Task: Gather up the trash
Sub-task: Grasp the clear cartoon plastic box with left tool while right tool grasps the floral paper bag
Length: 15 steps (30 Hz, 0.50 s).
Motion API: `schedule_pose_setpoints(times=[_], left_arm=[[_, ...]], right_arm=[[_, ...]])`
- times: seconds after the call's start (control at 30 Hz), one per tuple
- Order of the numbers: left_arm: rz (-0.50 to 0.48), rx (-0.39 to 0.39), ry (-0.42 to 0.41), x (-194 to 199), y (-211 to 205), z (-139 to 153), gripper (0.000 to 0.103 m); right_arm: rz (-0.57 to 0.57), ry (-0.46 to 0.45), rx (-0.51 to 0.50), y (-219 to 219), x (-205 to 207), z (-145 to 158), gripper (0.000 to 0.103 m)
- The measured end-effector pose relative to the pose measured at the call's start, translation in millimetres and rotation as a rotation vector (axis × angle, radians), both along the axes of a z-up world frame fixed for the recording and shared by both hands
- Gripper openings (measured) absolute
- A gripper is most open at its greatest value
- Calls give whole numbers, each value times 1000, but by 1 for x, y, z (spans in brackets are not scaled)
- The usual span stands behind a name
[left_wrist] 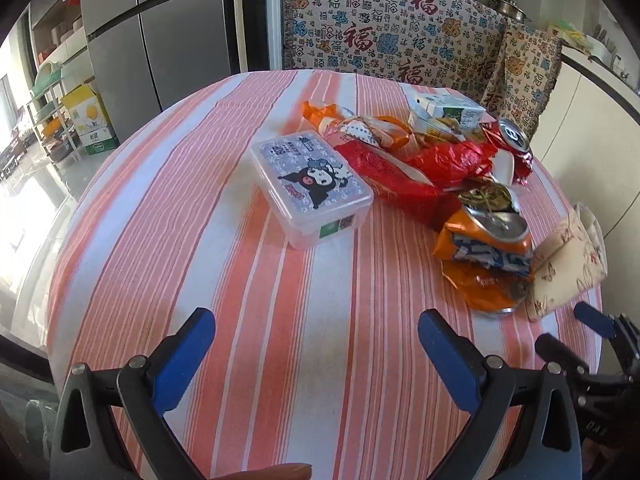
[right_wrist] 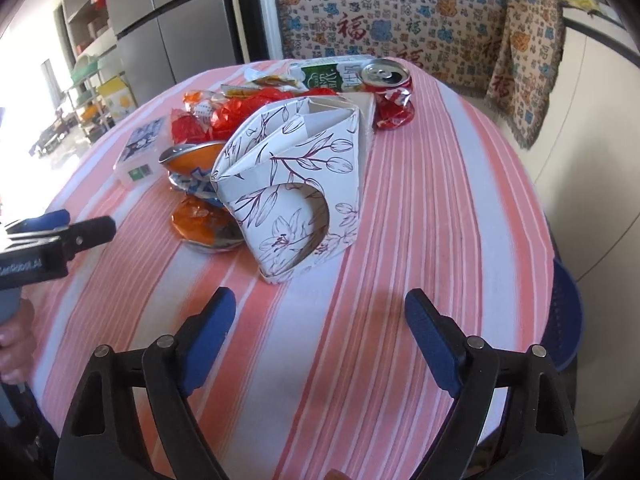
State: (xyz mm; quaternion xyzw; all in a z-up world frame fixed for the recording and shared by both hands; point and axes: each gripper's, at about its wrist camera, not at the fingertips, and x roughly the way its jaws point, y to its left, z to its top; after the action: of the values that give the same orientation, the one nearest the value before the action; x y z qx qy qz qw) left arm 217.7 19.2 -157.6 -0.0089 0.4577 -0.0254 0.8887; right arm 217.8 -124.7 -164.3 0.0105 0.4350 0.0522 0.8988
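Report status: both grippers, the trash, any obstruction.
Left gripper open, empty. Right gripper open, empty. Crushed orange soda can untouched on striped tablecloth. Floral paper box stands before right gripper.

From the right wrist view the floral paper box (right_wrist: 288, 184) blocks a lot: most of the crushed orange can (right_wrist: 200, 216) sits behind it, and the red wrappers (right_wrist: 248, 110) only peek over its top. The milk carton (right_wrist: 332, 76) at the table's far edge is half covered too, print too small to read. The plastic box (right_wrist: 138, 152) is blurry here. In the left wrist view the floral paper box is cut down to a corner at the table's right edge, and the red can (left_wrist: 514, 140) is partly buried under wrappers.
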Motion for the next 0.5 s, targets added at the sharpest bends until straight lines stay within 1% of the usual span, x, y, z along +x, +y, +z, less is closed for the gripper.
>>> schedule_pose_setpoints(times=[0.1, 0.17, 0.23, 0.27, 0.3, 0.33, 0.37, 0.43, 0.5], left_arm=[[28, -48, -16, 17, 2, 3, 103], [42, -58, -29, 27, 0, 5, 103], [62, -50, -33, 39, 0, 5, 103], [72, -49, -33, 46, 1, 4, 103], [82, -49, -30, 52, 3, 3, 103], [92, -50, -25, 58, 4, 2, 103], [100, -51, -20, 63, 5, 0, 103], [110, -44, -9, 69, 10, -3, 103], [115, -45, 3, 70, 20, -5, 103]], right_arm=[[10, 1, -3, 3, 5, -2, 88], [11, -1, 6, 3, 12, -1, 86], [10, -6, 16, 2, 20, 0, 80], [6, -12, 22, 0, 23, 1, 79], [-3, -15, 28, -3, 26, 2, 76], [-13, -19, 37, -6, 28, 3, 70], [-23, -23, 53, -10, 29, 4, 68], [-38, -33, 70, -17, 30, 9, 62], [-53, -41, 65, -24, 31, 13, 56]])
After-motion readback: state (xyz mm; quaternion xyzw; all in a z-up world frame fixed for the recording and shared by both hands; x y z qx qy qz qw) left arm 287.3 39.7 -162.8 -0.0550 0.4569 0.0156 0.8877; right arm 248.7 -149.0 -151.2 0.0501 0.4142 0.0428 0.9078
